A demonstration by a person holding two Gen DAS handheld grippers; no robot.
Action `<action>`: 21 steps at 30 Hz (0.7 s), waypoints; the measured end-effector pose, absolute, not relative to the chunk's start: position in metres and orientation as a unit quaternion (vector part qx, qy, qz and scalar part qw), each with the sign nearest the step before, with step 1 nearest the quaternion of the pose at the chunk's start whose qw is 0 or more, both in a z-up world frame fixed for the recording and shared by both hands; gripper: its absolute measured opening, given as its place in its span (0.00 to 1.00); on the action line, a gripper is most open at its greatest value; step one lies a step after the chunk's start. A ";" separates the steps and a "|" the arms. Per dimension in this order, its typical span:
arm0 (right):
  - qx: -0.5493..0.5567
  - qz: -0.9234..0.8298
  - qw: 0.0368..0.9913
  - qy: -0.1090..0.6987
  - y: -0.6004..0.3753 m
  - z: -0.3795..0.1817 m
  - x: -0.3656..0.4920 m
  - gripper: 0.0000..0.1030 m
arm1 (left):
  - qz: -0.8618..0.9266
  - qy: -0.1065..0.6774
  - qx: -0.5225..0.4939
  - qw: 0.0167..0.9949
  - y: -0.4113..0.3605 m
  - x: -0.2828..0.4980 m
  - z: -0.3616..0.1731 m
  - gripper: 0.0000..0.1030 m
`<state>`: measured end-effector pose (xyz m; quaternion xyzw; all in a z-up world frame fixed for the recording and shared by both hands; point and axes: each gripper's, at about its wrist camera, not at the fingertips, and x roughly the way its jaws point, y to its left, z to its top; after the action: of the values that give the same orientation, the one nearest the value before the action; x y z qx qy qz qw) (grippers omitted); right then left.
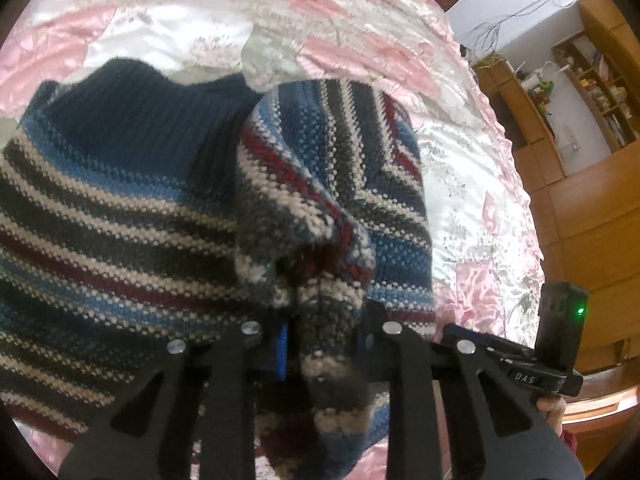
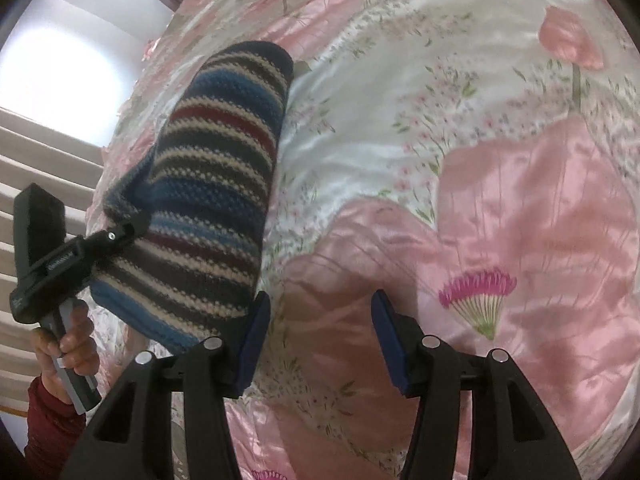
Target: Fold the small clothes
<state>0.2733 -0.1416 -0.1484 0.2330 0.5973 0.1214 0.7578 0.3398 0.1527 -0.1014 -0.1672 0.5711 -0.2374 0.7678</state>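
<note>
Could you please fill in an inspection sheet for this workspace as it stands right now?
Surface: bed with a pink floral satin cover, wrinkled.
Job's things: one striped knit sweater, partly lifted, a fold of it bunched between the left gripper's fingers.
Clutter: nothing seen on the cover.
Grippers: left gripper shut on the sweater; right gripper open, holding nothing, above the cover beside the sweater's edge.
Cables: loose wires on the far wall.
Surroundings: wooden shelves holding small items, wooden cabinets below them, bright window.
</note>
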 end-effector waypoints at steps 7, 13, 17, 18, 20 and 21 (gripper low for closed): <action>0.233 0.124 0.757 0.597 -0.138 -0.144 0.268 0.52 | -0.265 0.527 -0.159 0.792 0.163 0.329 -0.067 0.19; 0.230 0.136 0.757 0.597 -0.126 -0.140 0.268 0.52 | -0.265 0.514 -0.138 0.804 0.181 0.325 -0.047 0.19; 0.230 0.146 0.756 0.595 -0.117 -0.138 0.271 0.52 | -0.259 0.508 -0.143 0.809 0.204 0.326 -0.040 0.19; 0.230 0.148 0.755 0.595 -0.115 -0.138 0.272 0.52 | -0.257 0.506 -0.143 0.811 0.209 0.326 -0.038 0.19; 0.226 0.153 0.755 0.596 -0.110 -0.138 0.273 0.52 | -0.252 0.502 -0.139 0.816 0.221 0.326 -0.033 0.19; 0.223 0.154 0.755 0.597 -0.107 -0.138 0.273 0.52 | -0.249 0.499 -0.139 0.819 0.229 0.327 -0.029 0.19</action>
<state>0.2733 -0.1068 -0.1380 0.2225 0.5970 0.1540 0.7552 0.3267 0.2290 -0.0288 -0.1389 0.4986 -0.2490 0.8186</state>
